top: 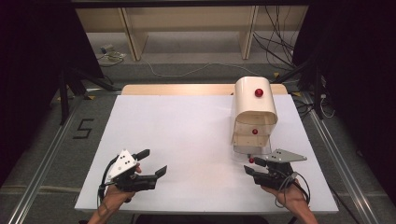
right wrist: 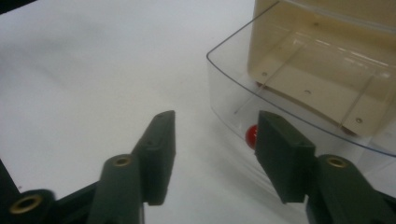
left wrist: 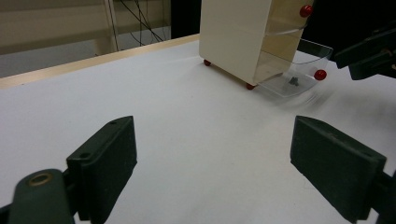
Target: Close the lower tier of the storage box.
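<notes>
While the left gripper is held wide open and empty, three red knobs are counted on one drawer unit near the table's right edge; the right gripper's half-open jaws flank the lowest knob ungripped.

The right gripper hangs over the white tabletop with its two black jaws apart. A little red knob on the front of a clear plastic drawer sits just beside the right-hand jaw. The drawer is pulled out of a cream cabinet.
</notes>
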A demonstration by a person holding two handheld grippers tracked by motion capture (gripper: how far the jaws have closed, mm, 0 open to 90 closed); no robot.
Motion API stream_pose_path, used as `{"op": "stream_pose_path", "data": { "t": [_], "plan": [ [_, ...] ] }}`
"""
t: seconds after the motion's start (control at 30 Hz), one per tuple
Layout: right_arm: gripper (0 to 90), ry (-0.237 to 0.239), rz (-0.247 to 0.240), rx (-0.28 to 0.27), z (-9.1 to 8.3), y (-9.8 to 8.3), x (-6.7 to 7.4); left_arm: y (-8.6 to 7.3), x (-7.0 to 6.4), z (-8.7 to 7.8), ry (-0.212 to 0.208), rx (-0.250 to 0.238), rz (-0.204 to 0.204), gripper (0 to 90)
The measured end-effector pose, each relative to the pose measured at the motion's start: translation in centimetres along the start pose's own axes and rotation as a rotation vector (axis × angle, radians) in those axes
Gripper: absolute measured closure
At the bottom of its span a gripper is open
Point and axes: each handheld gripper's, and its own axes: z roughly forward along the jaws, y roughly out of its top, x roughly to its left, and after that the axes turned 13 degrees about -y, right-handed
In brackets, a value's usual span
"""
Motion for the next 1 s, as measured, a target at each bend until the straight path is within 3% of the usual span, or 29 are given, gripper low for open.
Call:
{"op": "stream_pose_path", "data": {
  "t": [0.3,0.6,1.0],
  "plan": [
    [71.3,-0.025,-0.018,0.021,0.0,-0.5,-0.3,0.0,0.0,0.0,-0.003,0.002,0.004,14.3],
    [88.2,-0.08,-0.019,0.059,0.1,-0.8,-0.8,0.0,-0.1,-0.1,-0.004,-0.002,0.002,14.3],
    [90.0,-0.136,-0.029,0.088,0.6,-1.1,-1.2,-0.1,-0.1,-0.1,-0.004,0.001,0.005,14.3]
  ]
}}
